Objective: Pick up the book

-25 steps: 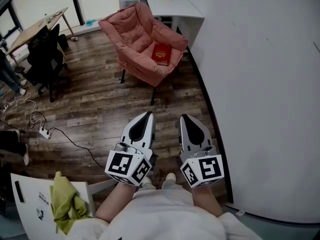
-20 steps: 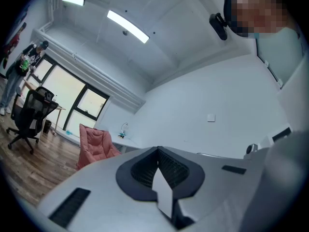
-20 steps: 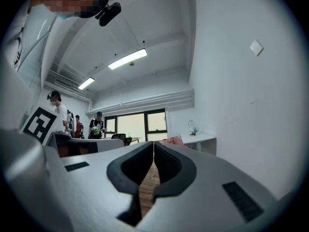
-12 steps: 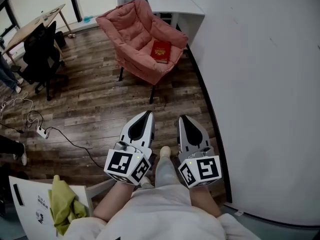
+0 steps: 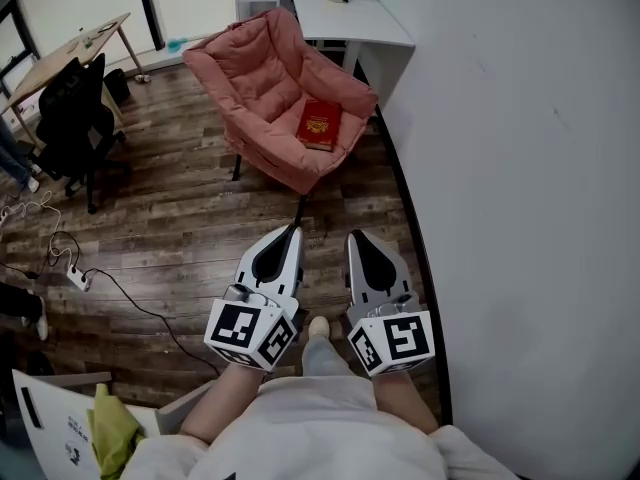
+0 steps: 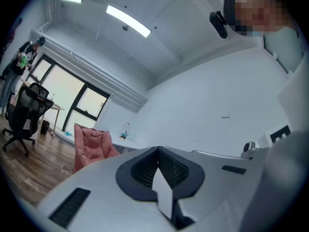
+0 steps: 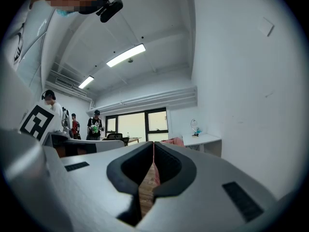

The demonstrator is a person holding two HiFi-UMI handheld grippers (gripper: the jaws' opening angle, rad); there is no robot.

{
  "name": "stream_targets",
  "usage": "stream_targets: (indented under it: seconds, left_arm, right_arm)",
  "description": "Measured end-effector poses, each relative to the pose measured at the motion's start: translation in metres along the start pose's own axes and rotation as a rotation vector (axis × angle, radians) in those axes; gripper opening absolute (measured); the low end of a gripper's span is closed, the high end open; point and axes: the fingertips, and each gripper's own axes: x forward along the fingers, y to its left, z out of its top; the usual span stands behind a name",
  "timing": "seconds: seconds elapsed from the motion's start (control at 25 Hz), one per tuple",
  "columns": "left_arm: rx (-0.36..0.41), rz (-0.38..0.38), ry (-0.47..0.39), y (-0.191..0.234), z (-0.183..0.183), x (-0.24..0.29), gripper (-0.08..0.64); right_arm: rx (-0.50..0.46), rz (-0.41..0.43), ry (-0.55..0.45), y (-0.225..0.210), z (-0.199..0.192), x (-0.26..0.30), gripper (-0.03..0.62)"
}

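Ahead, red book [image 5: 319, 125] on pink armchair [image 5: 262, 78] — white desk [image 5: 365, 18] behind, wood floor [image 5: 200, 218] between; left tongs [image 5: 292, 232] and right tongs [image 5: 353, 238] closed, empty.

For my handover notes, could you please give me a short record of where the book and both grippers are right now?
book: red hardcover book, lying flat on the seat of the pink padded armchair
left: left gripper, jaws shut, nothing between them, well short of the book
right: right gripper, jaws shut, nothing between them, well short of the book
nearby: white desk behind the armchair; black office chair on the wooden plank floor
task step: book not yet gripped
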Motion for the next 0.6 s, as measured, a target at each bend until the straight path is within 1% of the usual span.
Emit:
stream_targets:
  seconds: [0.28,0.6]
  left_arm:
    - [-0.012,0.016,-0.005,0.013,0.003,0.084,0.003]
    - [-0.02,0.047,-0.014,0.018,-0.004,0.145,0.003]
  right_arm:
    - [-0.007,0.026,0.002,-0.06,0.01,0.065,0.028]
    - [-0.003,0.053,0.022,-0.113,0.002,0.104,0.028]
